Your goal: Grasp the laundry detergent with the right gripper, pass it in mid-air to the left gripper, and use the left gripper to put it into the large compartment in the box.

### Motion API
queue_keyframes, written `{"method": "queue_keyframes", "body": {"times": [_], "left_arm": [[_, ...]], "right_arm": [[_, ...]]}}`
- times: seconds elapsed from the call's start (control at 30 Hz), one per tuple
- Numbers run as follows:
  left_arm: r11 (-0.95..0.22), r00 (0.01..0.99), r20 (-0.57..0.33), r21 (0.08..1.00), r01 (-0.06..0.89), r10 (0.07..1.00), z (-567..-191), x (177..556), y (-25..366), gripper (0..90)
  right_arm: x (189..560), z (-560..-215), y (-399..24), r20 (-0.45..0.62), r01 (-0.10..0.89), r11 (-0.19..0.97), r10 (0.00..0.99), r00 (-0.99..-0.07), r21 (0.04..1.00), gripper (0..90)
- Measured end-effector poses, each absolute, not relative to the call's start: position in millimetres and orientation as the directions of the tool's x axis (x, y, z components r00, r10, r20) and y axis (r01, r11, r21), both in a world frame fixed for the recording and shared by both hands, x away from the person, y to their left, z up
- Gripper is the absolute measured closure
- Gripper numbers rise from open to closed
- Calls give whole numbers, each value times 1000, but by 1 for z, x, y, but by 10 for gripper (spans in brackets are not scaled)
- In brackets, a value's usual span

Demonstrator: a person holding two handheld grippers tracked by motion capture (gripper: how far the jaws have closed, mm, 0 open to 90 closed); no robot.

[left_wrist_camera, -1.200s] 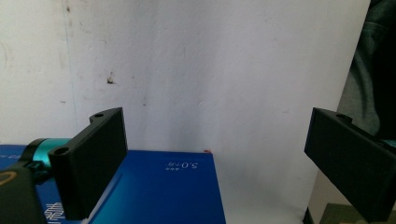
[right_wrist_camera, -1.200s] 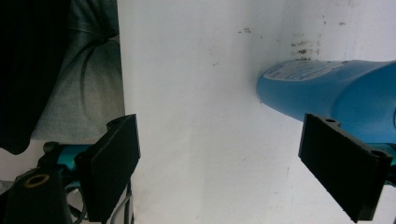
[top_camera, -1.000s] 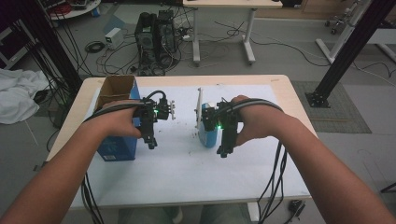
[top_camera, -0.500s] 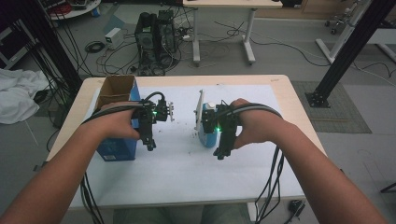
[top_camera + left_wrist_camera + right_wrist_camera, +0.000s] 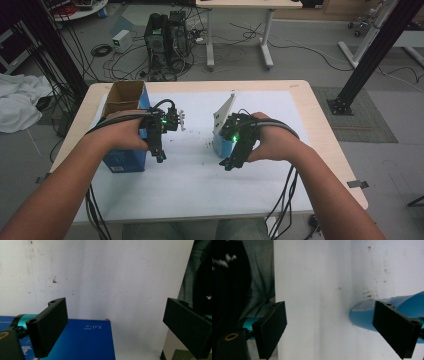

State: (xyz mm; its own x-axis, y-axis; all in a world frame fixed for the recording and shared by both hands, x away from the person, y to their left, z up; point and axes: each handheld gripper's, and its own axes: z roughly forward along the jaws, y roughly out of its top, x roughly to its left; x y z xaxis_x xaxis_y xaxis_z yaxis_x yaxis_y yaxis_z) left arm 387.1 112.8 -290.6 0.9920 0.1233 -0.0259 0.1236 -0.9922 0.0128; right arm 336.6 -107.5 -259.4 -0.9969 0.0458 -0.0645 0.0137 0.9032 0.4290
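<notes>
A tall blue cardboard box (image 5: pixel 125 131) with its top open stands at the table's left. Its blue printed side (image 5: pixel 82 342) lies low in the left gripper view. My left gripper (image 5: pixel 159 154) hangs just right of this box, pointing down at the white sheet (image 5: pixel 190 175); its jaws (image 5: pixel 116 307) are open with nothing between them. A light blue object (image 5: pixel 223 146) with a raised white flap (image 5: pixel 224 114) sits at the table's middle. My right gripper (image 5: pixel 227 164) is beside it, open and bare (image 5: pixel 329 307), and the light blue object (image 5: pixel 362 315) lies just behind the right jaw.
Small dark specks (image 5: pixel 207 145) dot the sheet between the grippers. The wooden table edge (image 5: pixel 330 150) runs along the right. Beyond the table are a computer tower (image 5: pixel 167 37), floor cables and a second table (image 5: pixel 240 30). A white cloth (image 5: pixel 17 102) lies at left.
My right gripper has shifted slightly toward the near side and left, tilting its jaws. The left gripper has barely moved.
</notes>
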Motion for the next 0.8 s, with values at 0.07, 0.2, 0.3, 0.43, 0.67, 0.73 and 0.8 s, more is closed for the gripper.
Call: {"method": "queue_keyframes", "body": {"times": [0.07,0.2,0.3,0.43,0.67,0.73,0.8], "left_arm": [[-992,992,-35,9,123,122,-291,388,113,58],[-993,992,-33,6,119,119,-292,389,113,58],[-993,992,-41,14,117,116,-295,390,114,58],[-993,992,-41,7,120,119,-296,391,114,58],[-994,993,-43,8,111,110,-295,391,114,58],[-993,992,-38,17,120,120,-296,391,115,58],[-992,992,-40,18,123,122,-296,391,115,58]], "right_arm": [[338,-263,-110,-67,26,883,64,-996,469,117],[336,-272,-114,-39,54,850,88,-995,523,117],[334,-277,-117,-32,61,837,93,-995,544,117],[331,-289,-121,-31,83,814,124,-992,575,117],[326,-303,-130,-29,127,789,181,-983,601,117],[326,-304,-131,-32,130,789,186,-982,601,117],[325,-310,-134,-25,146,782,202,-979,606,117]]}}
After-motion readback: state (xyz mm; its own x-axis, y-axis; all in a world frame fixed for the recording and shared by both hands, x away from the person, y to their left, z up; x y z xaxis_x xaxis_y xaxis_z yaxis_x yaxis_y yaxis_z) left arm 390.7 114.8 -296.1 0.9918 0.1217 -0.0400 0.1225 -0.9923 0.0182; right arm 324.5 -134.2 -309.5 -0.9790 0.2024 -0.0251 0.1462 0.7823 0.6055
